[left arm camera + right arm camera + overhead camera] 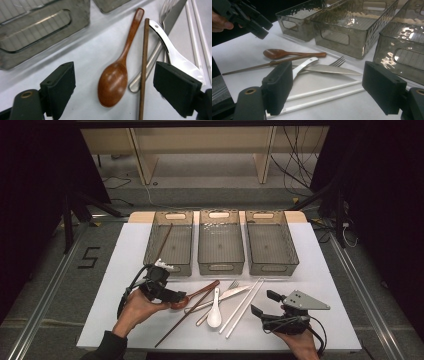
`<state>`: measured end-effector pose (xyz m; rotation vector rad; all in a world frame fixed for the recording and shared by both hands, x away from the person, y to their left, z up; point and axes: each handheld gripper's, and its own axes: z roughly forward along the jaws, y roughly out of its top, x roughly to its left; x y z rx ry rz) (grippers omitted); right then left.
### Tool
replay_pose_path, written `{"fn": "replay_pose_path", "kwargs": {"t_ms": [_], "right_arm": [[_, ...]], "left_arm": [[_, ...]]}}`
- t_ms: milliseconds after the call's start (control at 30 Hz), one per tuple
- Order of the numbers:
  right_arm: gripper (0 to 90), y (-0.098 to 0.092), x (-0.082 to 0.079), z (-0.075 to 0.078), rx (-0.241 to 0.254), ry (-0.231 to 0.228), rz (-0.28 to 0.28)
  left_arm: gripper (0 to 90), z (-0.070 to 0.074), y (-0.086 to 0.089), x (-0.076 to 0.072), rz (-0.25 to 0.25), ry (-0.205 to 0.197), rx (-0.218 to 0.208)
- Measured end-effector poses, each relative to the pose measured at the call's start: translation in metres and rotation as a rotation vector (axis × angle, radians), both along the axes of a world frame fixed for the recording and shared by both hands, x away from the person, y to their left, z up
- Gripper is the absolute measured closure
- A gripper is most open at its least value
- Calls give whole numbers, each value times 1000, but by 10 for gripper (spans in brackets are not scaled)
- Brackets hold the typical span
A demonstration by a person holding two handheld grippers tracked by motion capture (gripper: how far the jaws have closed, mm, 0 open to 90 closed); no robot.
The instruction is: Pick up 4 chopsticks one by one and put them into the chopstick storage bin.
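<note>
A brown wooden spoon (113, 81) lies on the white table, its bowl between the open jaws of my left gripper (116, 77), which do not touch it. A brown chopstick (143, 70) lies right beside it, over a white ceramic spoon (176, 57). From above, the left gripper (178, 296) hangs over the wooden spoon (200, 292). My right gripper (264, 302) rests open near the front right, jaws empty (329, 82), with two white chopsticks (324, 96) under them. A knife (329, 69) and a fork (338, 61) lie just beyond.
Three grey see-through bins (220, 267) stand in a row at the back of the table. The left bin (167, 245) holds one brown chopstick (164, 242). The cutlery lies bunched in the table's middle (215, 307). Bare white surface (325, 270) spreads at the right.
</note>
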<state>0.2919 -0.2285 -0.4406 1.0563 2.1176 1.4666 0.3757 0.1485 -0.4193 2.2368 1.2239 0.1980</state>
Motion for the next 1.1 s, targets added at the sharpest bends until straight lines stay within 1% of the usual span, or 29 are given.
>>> {"fn": "replay_pose_path", "kwargs": {"t_ms": [33,100,167,233,400,500,533,667,767,833,900,1033,1100], "right_arm": [[254,0,0,0,0,0,0],[254,0,0,0,-1,-2,1],[254,0,0,0,-1,-2,1],[254,0,0,0,-1,0,1],[254,1,0,0,-1,0,1],[253,1,0,0,-1,0,2],[254,1,0,0,-1,-2,2],[254,1,0,0,-2,-1,3],[254,1,0,0,-3,-3,4],[254,1,0,0,-3,-2,5],[254,1,0,0,-4,-2,4],[254,1,0,0,-3,-2,5],[254,1,0,0,-4,0,6]], "left_arm": [[174,0,-1,-2,-8,-1,2],[178,-2,-3,-6,-27,11,14],[188,-5,-4,-9,-35,18,24],[205,-8,-6,-13,-47,38,42],[261,-16,-11,-21,-83,67,76],[311,-21,-12,-23,-104,95,92],[332,-23,-12,-24,-100,96,88],[401,-28,-15,-28,-122,107,95],[442,-32,-17,-31,-149,118,118],[486,-35,-19,-32,-156,125,118],[522,-38,-20,-33,-171,135,129],[607,-40,-22,-34,-177,135,137],[636,-41,-22,-34,-186,142,143]]}}
